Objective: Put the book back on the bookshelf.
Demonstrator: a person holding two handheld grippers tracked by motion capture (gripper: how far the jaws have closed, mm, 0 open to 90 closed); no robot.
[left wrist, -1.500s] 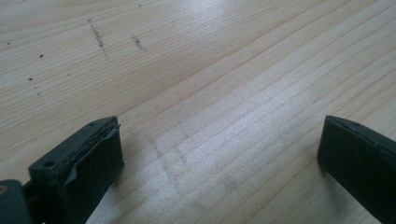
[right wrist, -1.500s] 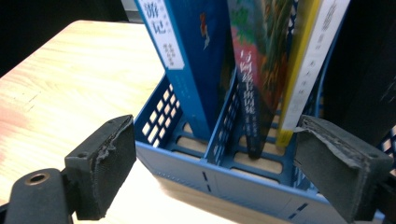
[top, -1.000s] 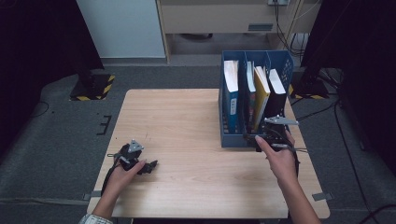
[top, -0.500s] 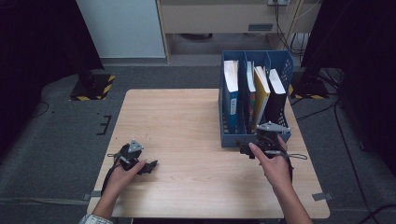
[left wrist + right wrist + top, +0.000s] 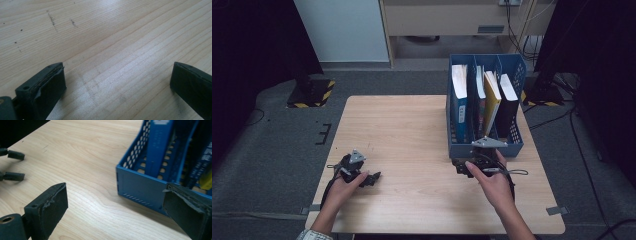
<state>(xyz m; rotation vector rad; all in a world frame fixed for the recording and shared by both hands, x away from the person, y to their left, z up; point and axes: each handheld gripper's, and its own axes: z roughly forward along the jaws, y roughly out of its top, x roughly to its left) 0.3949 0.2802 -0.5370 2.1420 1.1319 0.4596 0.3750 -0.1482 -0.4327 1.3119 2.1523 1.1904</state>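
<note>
A blue slotted file rack [image 5: 486,148] stands at the table's right side and holds several upright books, among them a blue binder [image 5: 459,102], a yellow book [image 5: 492,100] and a black one [image 5: 508,107]. My right gripper [image 5: 464,166] is just in front of the rack's near left corner, open and holding nothing. In the right gripper view the right gripper [image 5: 117,212] has its jaws wide apart, with the rack's front wall [image 5: 140,186] beside the right jaw. My left gripper [image 5: 373,178] rests low at the table's front left, open. In the left gripper view the left gripper [image 5: 117,85] has bare wood between its jaws.
The light wooden table [image 5: 407,130] has open room across its middle and left. Small dark specks mark the wood [image 5: 51,20] ahead of the left gripper. Dark floor, a cabinet and cables lie beyond the table.
The right gripper has drawn back from the rack's front toward the person and shifted left, to the rack's near left corner. The left gripper has stayed put.
</note>
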